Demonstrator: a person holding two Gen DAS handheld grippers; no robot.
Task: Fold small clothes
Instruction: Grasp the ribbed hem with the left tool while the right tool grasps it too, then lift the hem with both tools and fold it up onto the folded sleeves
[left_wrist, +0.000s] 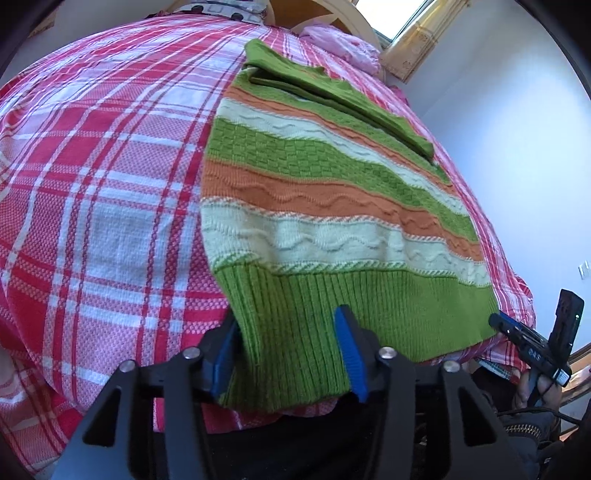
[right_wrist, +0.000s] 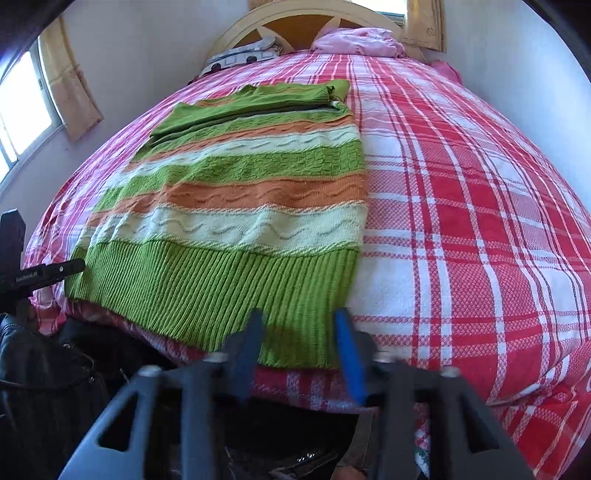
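Sweater (left_wrist: 332, 206) lay flat on bed (left_wrist: 92, 184), hem at 6 o'clock. Left gripper (left_wrist: 288, 354) and right gripper (right_wrist: 301, 350) both spread, straddling hem corners. Risk: uneven pinch would skew fold.

The left gripper (left_wrist: 290, 354) points forward over the near edge of the bed, its black linkage arms spread low in the left wrist view; its two blue-padded fingers (left_wrist: 351, 354) stand apart, one on each side of the sweater's (left_wrist: 295, 332) ribbed green hem, with the cloth lying between them and not visibly pinched; the right gripper (right_wrist: 299, 354) sits at the same near edge, fingers likewise parted, the left one over the hem's corner and the right one beside it; from the left wrist view the right gripper appears at the far right, gripped by the person's hand (left_wrist: 543, 391).
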